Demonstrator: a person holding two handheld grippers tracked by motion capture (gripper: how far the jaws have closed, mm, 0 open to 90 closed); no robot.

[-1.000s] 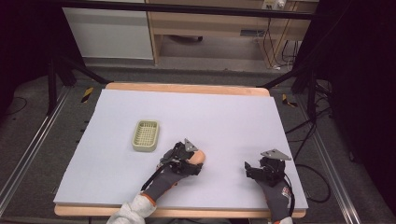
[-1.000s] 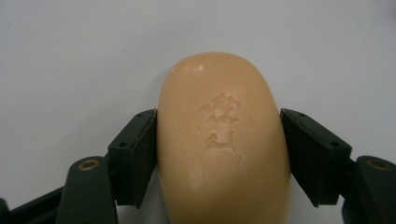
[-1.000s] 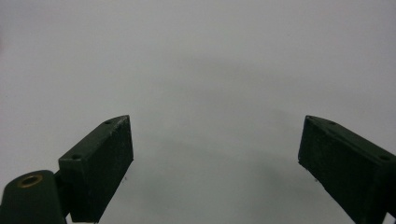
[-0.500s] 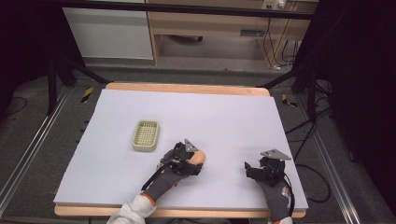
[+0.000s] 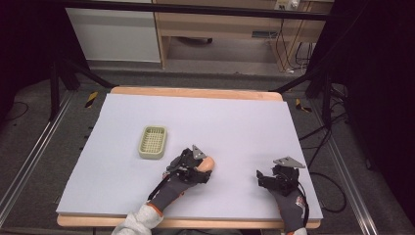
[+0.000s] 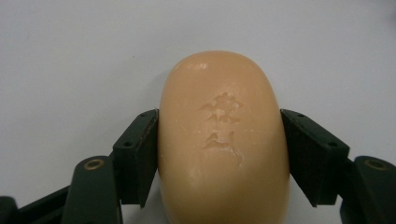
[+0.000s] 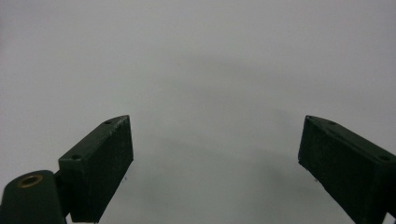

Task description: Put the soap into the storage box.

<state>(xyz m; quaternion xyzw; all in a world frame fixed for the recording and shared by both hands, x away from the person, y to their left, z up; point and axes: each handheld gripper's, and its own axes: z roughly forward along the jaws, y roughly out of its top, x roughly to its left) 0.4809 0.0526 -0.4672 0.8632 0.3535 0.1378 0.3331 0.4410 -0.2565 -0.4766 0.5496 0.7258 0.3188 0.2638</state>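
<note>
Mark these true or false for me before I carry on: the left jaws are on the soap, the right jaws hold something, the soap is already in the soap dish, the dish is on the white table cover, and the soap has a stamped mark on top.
1. The left gripper has its jaws closed on the sides of the soap bar. True.
2. The right gripper holds something. False: its jaws stand wide apart with bare cover between them.
3. The soap is already in the soap dish. False: the dish is empty and the soap lies apart from it, nearer the person.
4. The dish sits on the white table cover. True.
5. The soap has a stamped mark on its top face. True.
</note>
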